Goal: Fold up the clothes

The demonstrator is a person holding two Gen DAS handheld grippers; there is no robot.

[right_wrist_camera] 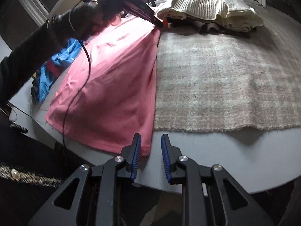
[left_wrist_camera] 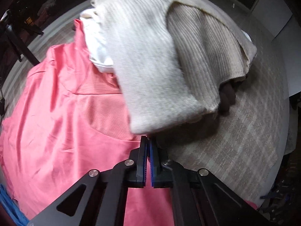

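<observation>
A pink garment lies spread on the table; it also shows in the right wrist view, partly folded lengthwise with a straight right edge. My left gripper is shut, its blue pads nearly touching, pinching the pink fabric at the foot of a pile of cream knitwear. My right gripper is open and empty, just above the pink garment's near corner at the table's front edge. The left arm in a dark sleeve reaches across the pink garment.
A beige woven mat covers the grey table. The stack of folded cream knitwear sits at the far end. A blue garment lies heaped at the table's left edge. A black cable hangs over the pink cloth.
</observation>
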